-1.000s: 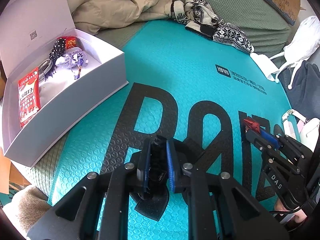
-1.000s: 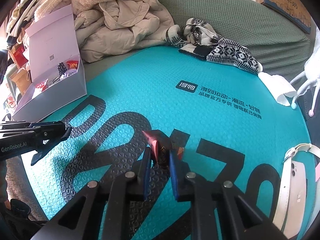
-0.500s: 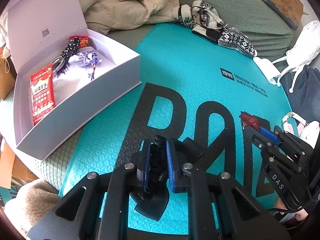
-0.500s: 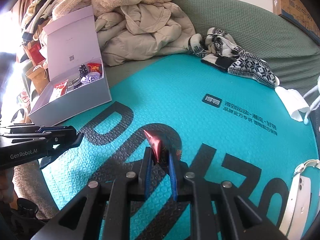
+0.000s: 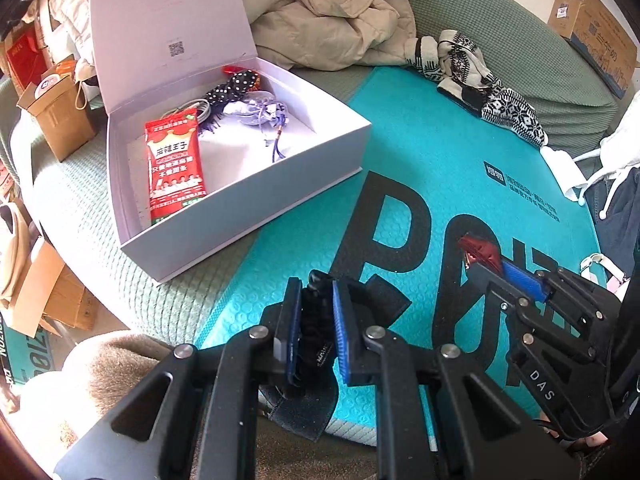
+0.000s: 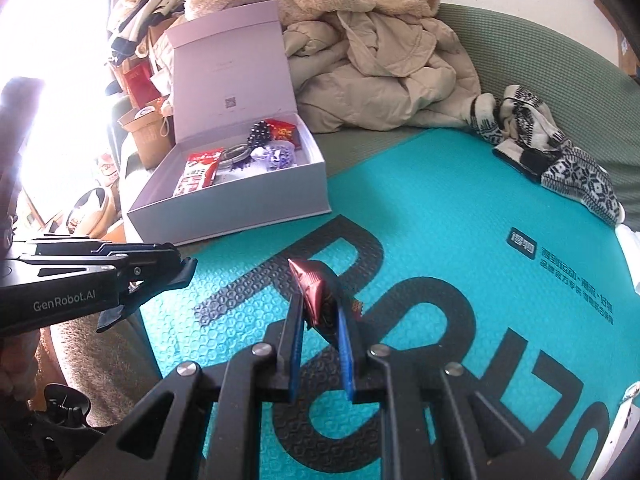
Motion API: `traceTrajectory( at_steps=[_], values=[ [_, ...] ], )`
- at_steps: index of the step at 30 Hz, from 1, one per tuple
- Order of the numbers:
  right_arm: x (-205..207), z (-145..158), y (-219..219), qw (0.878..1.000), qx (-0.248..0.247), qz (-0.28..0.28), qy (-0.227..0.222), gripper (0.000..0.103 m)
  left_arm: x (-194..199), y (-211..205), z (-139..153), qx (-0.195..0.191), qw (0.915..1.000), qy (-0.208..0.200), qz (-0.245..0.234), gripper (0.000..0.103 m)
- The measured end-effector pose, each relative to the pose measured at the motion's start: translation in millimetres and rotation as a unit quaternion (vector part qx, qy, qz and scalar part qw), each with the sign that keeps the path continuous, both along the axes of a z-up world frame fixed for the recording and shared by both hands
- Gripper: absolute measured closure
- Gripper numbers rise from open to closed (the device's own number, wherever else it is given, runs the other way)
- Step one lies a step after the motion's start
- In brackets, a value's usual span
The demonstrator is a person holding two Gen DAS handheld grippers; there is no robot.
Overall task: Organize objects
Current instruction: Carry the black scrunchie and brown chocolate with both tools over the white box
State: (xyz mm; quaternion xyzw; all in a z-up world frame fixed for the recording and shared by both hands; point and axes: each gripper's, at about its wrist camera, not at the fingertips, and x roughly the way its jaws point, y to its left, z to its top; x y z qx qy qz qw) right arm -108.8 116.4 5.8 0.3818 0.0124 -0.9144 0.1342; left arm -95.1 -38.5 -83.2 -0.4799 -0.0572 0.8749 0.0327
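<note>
My left gripper (image 5: 314, 292) is shut on a black fabric strap (image 5: 314, 344) that hangs below its jaws, held above the front left edge of the teal mat (image 5: 432, 128). My right gripper (image 6: 318, 300) is shut on a small dark red foil packet (image 6: 314, 292), which also shows in the left wrist view (image 5: 480, 254). An open white box (image 5: 336, 120) stands at the left and holds a red snack pack (image 5: 174, 164), a polka-dot item (image 5: 232, 86) and a pale pouch (image 5: 252, 110). The box also shows in the right wrist view (image 6: 248, 206).
Beige coats (image 5: 332, 12) are piled behind the box. Patterned knit socks (image 5: 484, 84) lie at the mat's far edge. Brown paper bags (image 5: 60, 112) and cardboard (image 5: 44, 292) stand left of the box. A white phone (image 6: 624, 432) lies at the mat's right edge.
Both grippers have moved left toward the white box, which now looks nearer and larger. Each keeps its hold: the strap in the left, the foil packet in the right.
</note>
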Motion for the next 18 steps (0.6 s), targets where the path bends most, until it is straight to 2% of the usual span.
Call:
traceTrajectory(
  at_steps=[9,18],
  values=[
    [-6,6,-40,0.997,-0.005,0.072,0.001,0.088,20,-35,8,-0.006,0.9985,0.002,0.055,0.089],
    [-18,20,-63,0.995,-0.011,0.099,0.005,0.089,28,-62,26,-0.016,0.9965,0.012,0.081,0.089]
  ],
)
